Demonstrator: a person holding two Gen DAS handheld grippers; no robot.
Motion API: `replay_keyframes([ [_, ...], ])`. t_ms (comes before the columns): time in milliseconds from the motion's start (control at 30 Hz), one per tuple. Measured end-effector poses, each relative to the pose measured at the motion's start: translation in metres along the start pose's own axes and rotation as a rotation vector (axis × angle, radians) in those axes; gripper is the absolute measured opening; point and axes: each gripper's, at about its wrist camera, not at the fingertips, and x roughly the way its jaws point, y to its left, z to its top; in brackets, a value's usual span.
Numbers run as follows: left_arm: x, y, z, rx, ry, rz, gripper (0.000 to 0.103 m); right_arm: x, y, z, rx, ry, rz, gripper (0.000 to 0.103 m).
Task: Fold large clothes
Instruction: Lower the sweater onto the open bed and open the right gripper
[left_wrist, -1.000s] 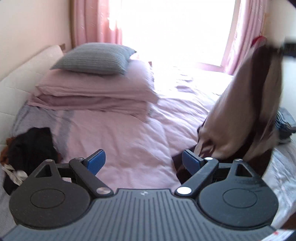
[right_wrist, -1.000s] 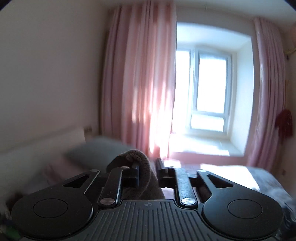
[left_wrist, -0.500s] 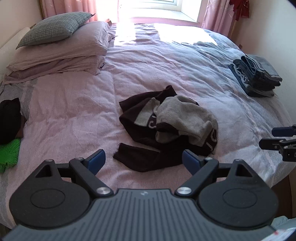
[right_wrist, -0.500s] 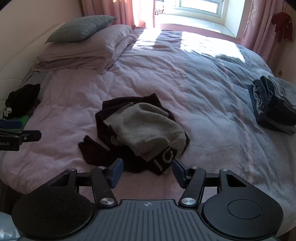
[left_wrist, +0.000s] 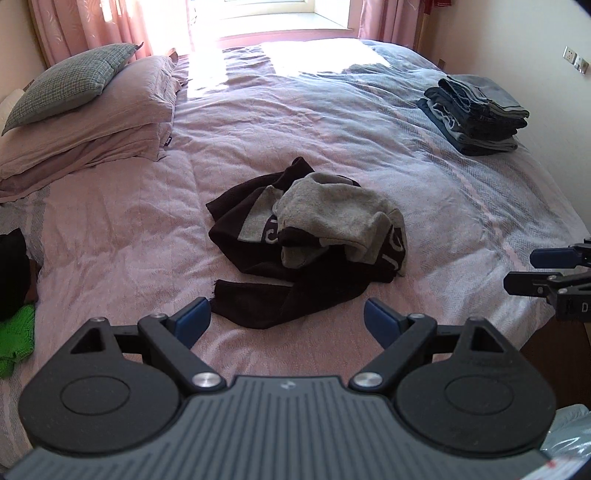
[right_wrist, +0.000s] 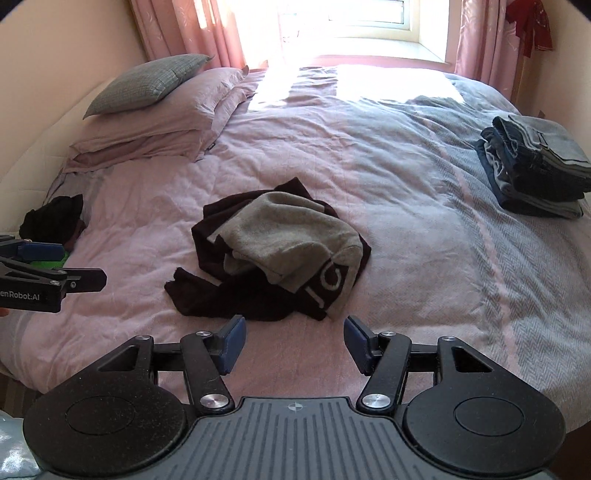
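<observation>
Bed (left_wrist: 147, 229) fills both views: pink quilted cover, wrinkled, with a grey-blue herringbone cover over its right side. Strong sun from the window (right_wrist: 369, 22) at the head washes out the far end of the bedding; pink curtains (right_wrist: 166, 26) hang either side. A red item (right_wrist: 532, 26) hangs by the right curtain. Cream walls, a wall socket (left_wrist: 574, 61) on the right.

Crumpled garment (left_wrist: 314, 236), dark brown with grey panels and white lettering, lies mid-bed in a loose heap, one dark end trailing toward the near edge. Nothing touches it.

Stacked pink pillows (left_wrist: 92, 136) at upper left with a grey checked cushion (left_wrist: 66, 85) on top. Folded stack of jeans (left_wrist: 476, 114) on the right side of the bed, well apart from the heap. Black clothing (right_wrist: 55, 218) and something bright green (left_wrist: 14, 339) sit at the left edge.

Left gripper (left_wrist: 286, 319): jaws wide apart, empty, hanging over the near edge just short of the garment. Right gripper (right_wrist: 293, 339): also spread, nothing between the blue pads, same side of the bed.
</observation>
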Motion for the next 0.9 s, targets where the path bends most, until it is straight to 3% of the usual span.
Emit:
replay_keyframes([
  [567,-0.006,0.036,-0.015,0.124,0.013,-0.095,0.088,0.000,0.074,-0.040,0.111,0.043,-0.088,0.056],
  [900,0.004,0.044,-0.014,0.113,0.026,-0.082,0.088,0.009,0.085,-0.041,0.106,0.059,-0.099,0.056],
])
